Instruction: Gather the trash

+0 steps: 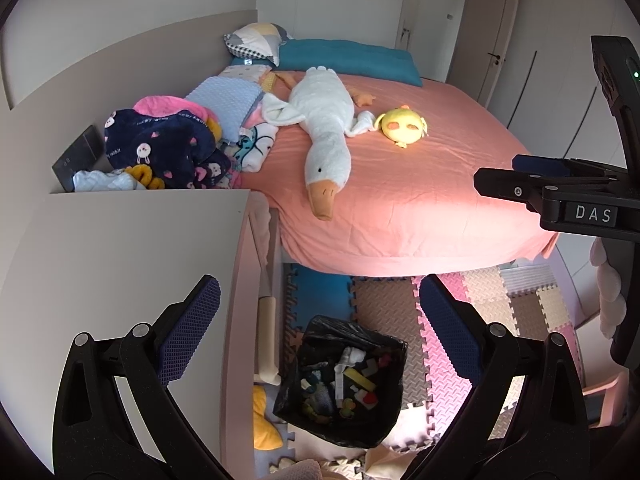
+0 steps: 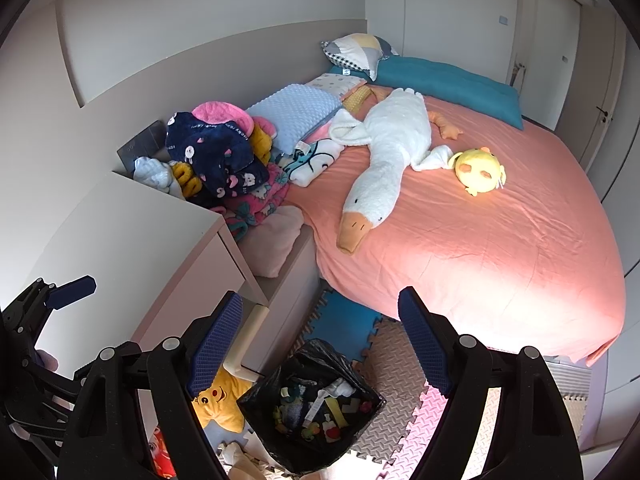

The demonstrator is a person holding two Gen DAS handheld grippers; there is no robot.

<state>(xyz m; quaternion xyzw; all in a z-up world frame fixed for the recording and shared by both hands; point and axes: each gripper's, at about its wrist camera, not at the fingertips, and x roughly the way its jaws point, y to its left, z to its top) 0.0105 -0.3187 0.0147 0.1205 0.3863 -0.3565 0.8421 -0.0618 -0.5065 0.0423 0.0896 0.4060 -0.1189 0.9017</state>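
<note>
A bin lined with a black bag (image 1: 340, 380) stands on the foam floor mat by the bed foot, holding several pieces of trash; it also shows in the right wrist view (image 2: 312, 404). My left gripper (image 1: 320, 328) is open and empty, held high above the bin. My right gripper (image 2: 320, 344) is open and empty, also above the bin. The right gripper shows at the right edge of the left wrist view (image 1: 520, 184); the left gripper shows at the left edge of the right wrist view (image 2: 60, 292).
A bed with a pink sheet (image 1: 400, 184) carries a white goose plush (image 1: 326, 128), a yellow plush (image 1: 402, 124) and a heap of clothes (image 1: 168, 148). A beige cabinet (image 1: 120, 280) stands left. A yellow star toy (image 2: 220, 404) lies beside the bin.
</note>
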